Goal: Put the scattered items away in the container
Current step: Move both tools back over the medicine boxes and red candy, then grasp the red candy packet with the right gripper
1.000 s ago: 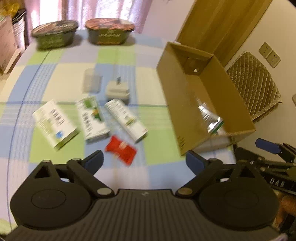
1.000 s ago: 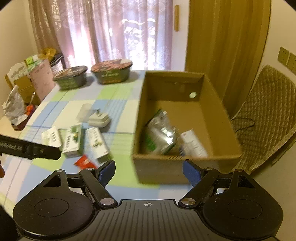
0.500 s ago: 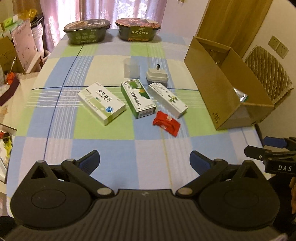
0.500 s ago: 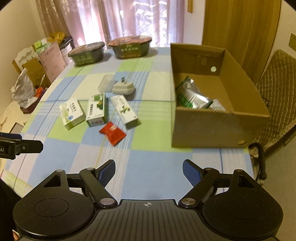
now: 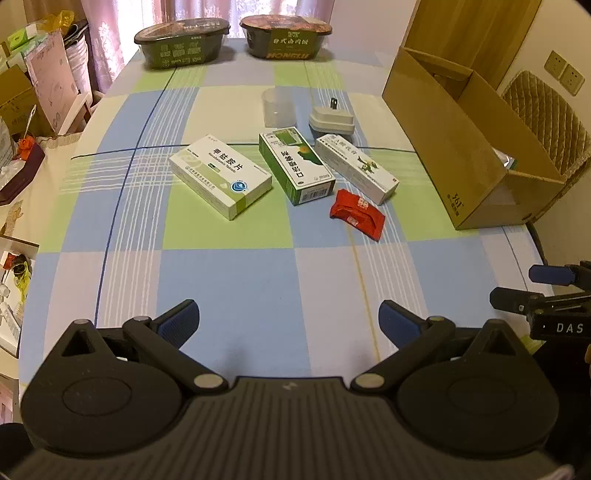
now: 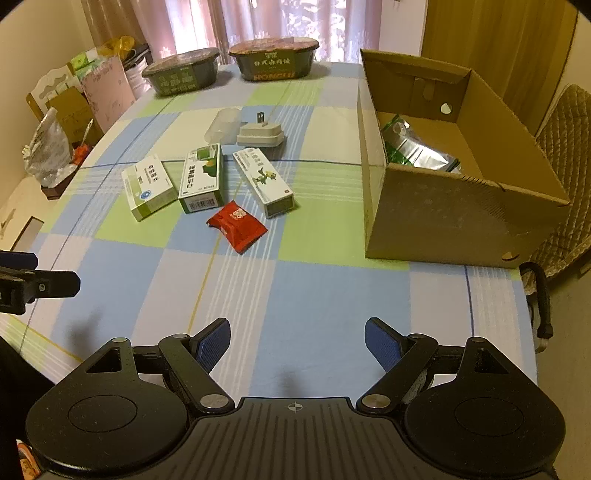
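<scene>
A cardboard box [image 6: 458, 206] [image 5: 439, 125] stands at the table's right, with a silver-green pouch [image 6: 417, 151] inside. Scattered mid-table lie a white medicine box [image 5: 220, 175] [image 6: 148, 186], a green box [image 5: 295, 164] [image 6: 202, 179], a long white box [image 5: 356, 168] [image 6: 264, 181], a red packet [image 5: 356, 215] [image 6: 237, 226], a grey plug adapter [image 5: 331, 122] [image 6: 260, 133] and a clear plastic cup [image 5: 277, 107] [image 6: 223, 123]. My left gripper [image 5: 288, 323] and right gripper [image 6: 297, 345] both hover open and empty over the near edge, well short of the items.
Two instant-noodle bowls [image 5: 181, 37] [image 5: 286, 35] sit at the far edge. A quilted chair [image 6: 565, 177] stands right of the box. Cluttered boxes and bags [image 6: 62, 122] line the left side. The checked tablecloth [image 6: 314, 295] lies bare near me.
Both grippers have pulled back toward the near edge and away from the box. The views widened and steadied. Both stay open and empty.
</scene>
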The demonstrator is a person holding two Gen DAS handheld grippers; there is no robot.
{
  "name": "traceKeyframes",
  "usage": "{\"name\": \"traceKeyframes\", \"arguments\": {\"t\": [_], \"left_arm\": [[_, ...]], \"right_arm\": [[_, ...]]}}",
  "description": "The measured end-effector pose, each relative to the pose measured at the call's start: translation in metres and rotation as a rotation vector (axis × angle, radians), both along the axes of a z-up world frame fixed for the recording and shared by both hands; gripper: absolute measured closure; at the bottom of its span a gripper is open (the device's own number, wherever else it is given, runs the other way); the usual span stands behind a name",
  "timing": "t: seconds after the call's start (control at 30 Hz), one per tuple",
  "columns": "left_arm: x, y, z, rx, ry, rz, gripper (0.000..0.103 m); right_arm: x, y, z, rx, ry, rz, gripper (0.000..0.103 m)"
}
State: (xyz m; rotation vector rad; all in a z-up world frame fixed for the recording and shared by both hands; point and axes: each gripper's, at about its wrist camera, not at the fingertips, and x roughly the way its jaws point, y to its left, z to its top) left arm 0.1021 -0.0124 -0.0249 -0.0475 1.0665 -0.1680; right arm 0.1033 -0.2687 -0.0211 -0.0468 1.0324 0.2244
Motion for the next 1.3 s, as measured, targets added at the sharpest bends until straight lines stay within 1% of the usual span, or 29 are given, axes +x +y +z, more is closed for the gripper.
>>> {"name": "traceKeyframes", "arguments": {"t": [0.33,0.43,0.57,0.77,0.87,0.93,0.97,1.0,1.07,1.13,1.23,1.3], "left_arm": [[0.009,0.0,-0.015,0.006,0.027,-0.02,0.001],[0.013,0.0,-0.019,0.018,0.03,-0.032,0.001],[0.02,0.002,-0.025,0.033,0.03,-0.049,0.001],[0.034,0.009,-0.034,0.052,0.037,-0.069,0.001],[0.042,0.013,-0.039,0.079,0.04,-0.089,0.001],[0.047,0.016,-0.042,0.098,0.039,-0.108,0.001],[0.05,0.018,-0.044,0.104,0.039,-0.115,0.001],[0.053,0.02,-0.045,0.11,0.04,-0.123,0.001],[0.061,0.024,-0.048,0.123,0.041,-0.137,0.001],[0.068,0.027,-0.051,0.141,0.039,-0.154,0.001],[0.078,0.031,-0.055,0.154,0.032,-0.177,0.001],[0.084,0.034,-0.056,0.149,0.024,-0.196,0.001]], "right_arm": [[0.01,0.003,-0.013,0.009,-0.003,0.009,0.018],[0.017,0.008,-0.017,-0.006,-0.008,0.028,0.018],[0.028,0.021,-0.022,-0.017,-0.02,0.094,0.018],[0.054,0.045,-0.031,-0.028,-0.032,0.231,0.018],[0.07,0.058,-0.04,-0.062,-0.027,0.294,0.018],[0.082,0.065,-0.047,-0.067,-0.027,0.337,0.018],[0.086,0.068,-0.049,-0.069,-0.03,0.359,0.025],[0.091,0.071,-0.053,-0.07,-0.031,0.387,0.038],[0.1,0.079,-0.06,-0.085,-0.034,0.443,0.04],[0.107,0.086,-0.067,-0.124,-0.048,0.489,0.04],[0.12,0.092,-0.077,-0.126,-0.042,0.533,0.039],[0.127,0.094,-0.083,-0.133,-0.041,0.552,0.039]]}}
